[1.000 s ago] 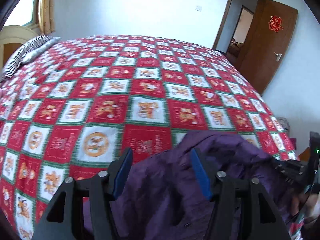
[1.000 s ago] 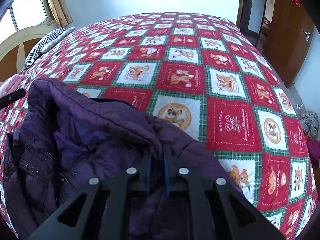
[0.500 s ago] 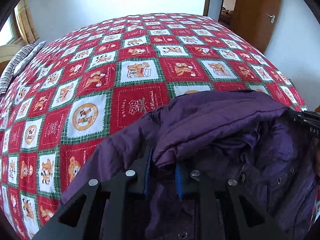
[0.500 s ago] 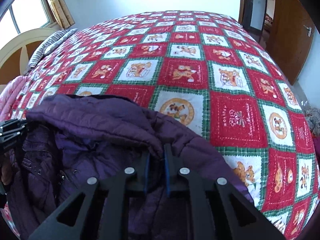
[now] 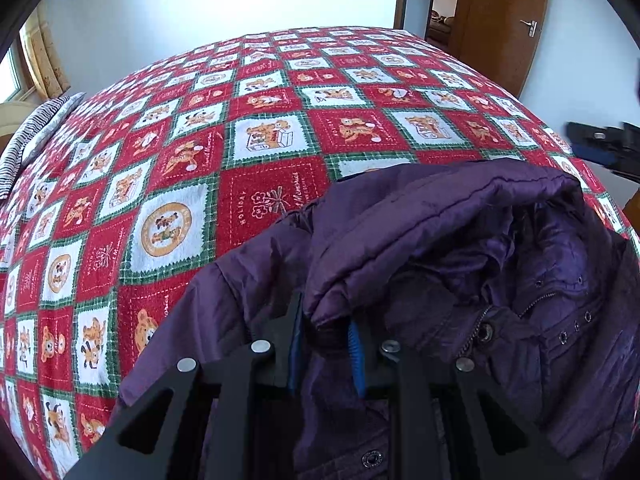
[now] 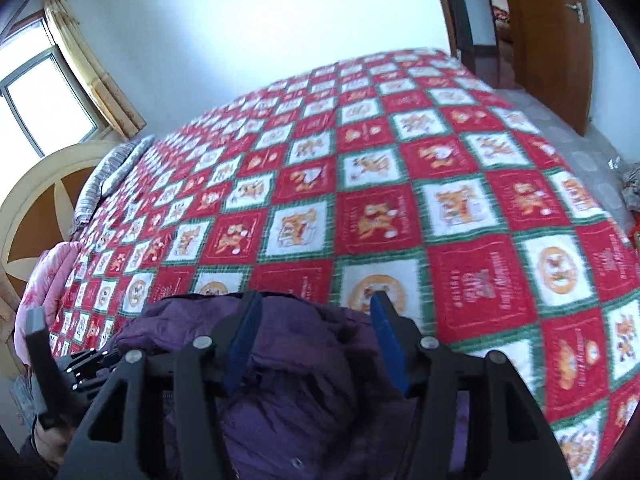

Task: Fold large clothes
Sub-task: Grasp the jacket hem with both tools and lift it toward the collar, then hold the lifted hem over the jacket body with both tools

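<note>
Left wrist: left gripper point(image 5: 326, 330) fingers point(image 5: 356, 346) on purple jacket point(image 5: 460, 248).

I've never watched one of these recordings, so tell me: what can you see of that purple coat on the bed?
The purple coat is a padded, quilted jacket of slightly shiny fabric, with a zip, snap buttons and a thick rolled collar or hood. It lies rumpled and open at the near edge of the red patchwork bedspread. The left gripper is shut on a fold of it. The right gripper is opening above it, its pads off the cloth.
</note>
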